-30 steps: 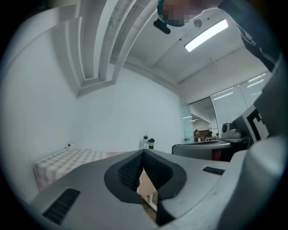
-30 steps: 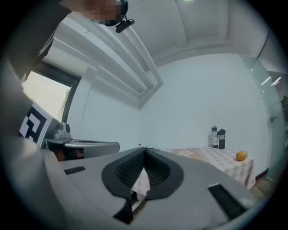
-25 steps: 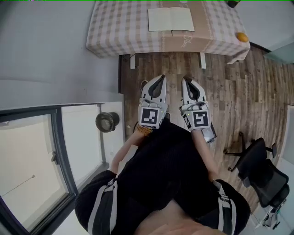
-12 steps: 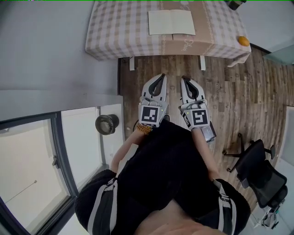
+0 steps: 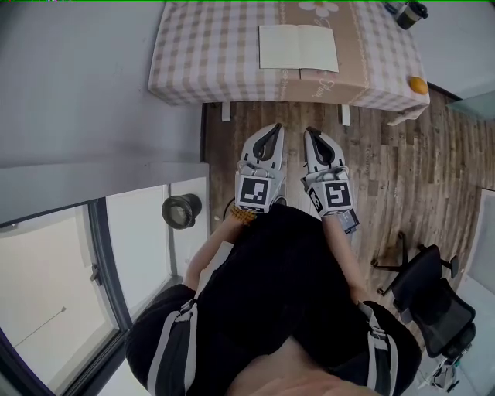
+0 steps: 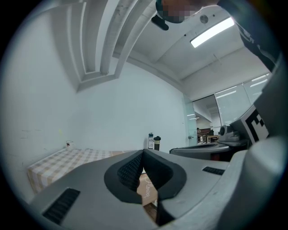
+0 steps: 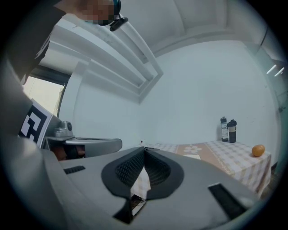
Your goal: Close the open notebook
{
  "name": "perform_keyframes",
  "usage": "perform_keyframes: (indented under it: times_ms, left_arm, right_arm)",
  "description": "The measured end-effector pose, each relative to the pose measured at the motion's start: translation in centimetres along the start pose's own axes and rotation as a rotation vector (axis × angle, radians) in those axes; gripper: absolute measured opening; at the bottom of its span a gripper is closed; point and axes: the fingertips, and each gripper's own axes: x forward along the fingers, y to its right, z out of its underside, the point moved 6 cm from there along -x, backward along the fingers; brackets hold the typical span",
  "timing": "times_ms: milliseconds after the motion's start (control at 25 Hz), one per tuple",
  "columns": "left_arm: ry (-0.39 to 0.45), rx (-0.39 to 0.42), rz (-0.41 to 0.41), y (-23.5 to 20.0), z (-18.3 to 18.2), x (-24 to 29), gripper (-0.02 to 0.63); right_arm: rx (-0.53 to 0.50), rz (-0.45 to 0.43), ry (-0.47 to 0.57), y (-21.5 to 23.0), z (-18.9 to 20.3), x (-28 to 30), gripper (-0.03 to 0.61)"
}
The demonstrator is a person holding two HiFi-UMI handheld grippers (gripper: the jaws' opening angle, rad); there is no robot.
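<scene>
The open notebook [image 5: 298, 48], with pale blank pages, lies flat on the brown strip of the checked tablecloth on the table [image 5: 209, 54] at the top of the head view. In the right gripper view it shows as a thin pale patch [image 7: 192, 157]. My left gripper [image 5: 273, 128] and right gripper [image 5: 310, 131] are side by side over the wooden floor. Both point at the table and stop short of its near edge. Both are shut with nothing between the pads. The left fingertips [image 6: 143, 152] and right fingertips [image 7: 144, 149] meet.
An orange [image 5: 418, 85] sits at the table's right corner and two bottles [image 5: 410, 13] stand at its far right. A black office chair [image 5: 429, 298] stands on the floor to the right. A round dark object [image 5: 181, 209] and a window lie to the left.
The table and notebook have slid lower and rightward in the head view as the person and both grippers moved toward them. Both grippers stay shut.
</scene>
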Motion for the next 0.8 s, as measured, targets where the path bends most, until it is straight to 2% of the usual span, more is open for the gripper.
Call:
perform_keyframes:
  times_ms: [320,800]
  left_arm:
    - [-0.015,0.008,0.011,-2.9,-0.4,2.8,0.008]
    - [-0.037,-0.029,0.066,-6.8,0.0,7.3,0.008]
  right_arm:
    - [0.02,0.005,-0.013,0.8,-0.4,3.5,0.006]
    - [0.026,0.066,-0.056,2.3,-0.4,8.5,0.006]
